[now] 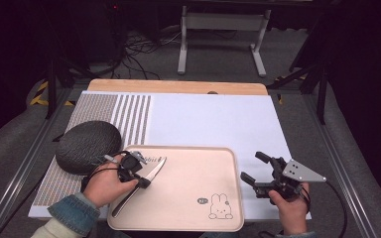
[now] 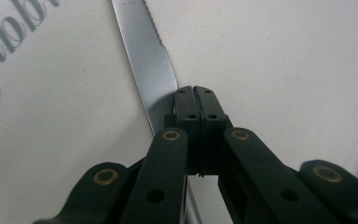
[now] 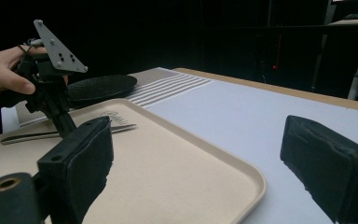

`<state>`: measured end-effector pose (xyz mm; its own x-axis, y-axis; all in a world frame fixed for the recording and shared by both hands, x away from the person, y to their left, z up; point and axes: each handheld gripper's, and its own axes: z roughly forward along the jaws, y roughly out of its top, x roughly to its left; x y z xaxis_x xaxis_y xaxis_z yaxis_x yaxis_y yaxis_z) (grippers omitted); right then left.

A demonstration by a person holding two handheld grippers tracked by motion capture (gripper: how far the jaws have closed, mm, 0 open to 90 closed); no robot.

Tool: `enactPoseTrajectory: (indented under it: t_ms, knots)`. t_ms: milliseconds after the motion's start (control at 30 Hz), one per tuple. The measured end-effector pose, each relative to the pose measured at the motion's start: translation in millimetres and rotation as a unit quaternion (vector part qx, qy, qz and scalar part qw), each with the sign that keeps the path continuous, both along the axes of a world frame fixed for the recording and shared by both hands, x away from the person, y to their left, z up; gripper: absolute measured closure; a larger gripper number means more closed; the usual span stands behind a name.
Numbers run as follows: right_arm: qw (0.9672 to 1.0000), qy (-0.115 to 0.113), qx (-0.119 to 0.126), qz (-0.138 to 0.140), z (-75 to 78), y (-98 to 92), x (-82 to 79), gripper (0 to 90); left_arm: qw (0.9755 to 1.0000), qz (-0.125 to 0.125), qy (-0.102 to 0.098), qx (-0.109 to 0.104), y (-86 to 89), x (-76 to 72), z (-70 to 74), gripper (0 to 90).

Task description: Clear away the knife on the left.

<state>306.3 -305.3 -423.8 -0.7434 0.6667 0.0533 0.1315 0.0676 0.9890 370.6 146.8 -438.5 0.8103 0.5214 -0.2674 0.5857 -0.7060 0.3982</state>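
My left gripper (image 1: 144, 182) pinches the knife (image 1: 149, 177) mid-length, jaws pressed together on it, over the tray (image 1: 188, 225); right gripper (image 1: 256, 168) spread, idle beside the tray; I'd keep the blade level, lower gently, then release.

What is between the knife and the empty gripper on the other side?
Just bare tray, with a little bunny picture near its front edge. The high view shows that stretch between the knife and the right gripper, whose jaws stand open beside the tray.
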Motion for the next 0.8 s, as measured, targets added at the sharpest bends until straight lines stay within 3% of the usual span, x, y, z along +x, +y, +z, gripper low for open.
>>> enactPoseTrajectory:
  t_ms: [800]
  knots:
    - [1.0000, 0.000, -0.004, 0.000, -0.7, 0.7, 0.2, 10.2, 0.9995, 0.028, -0.006, -0.008, 22.2, 5.0, -1.6, 90.0]
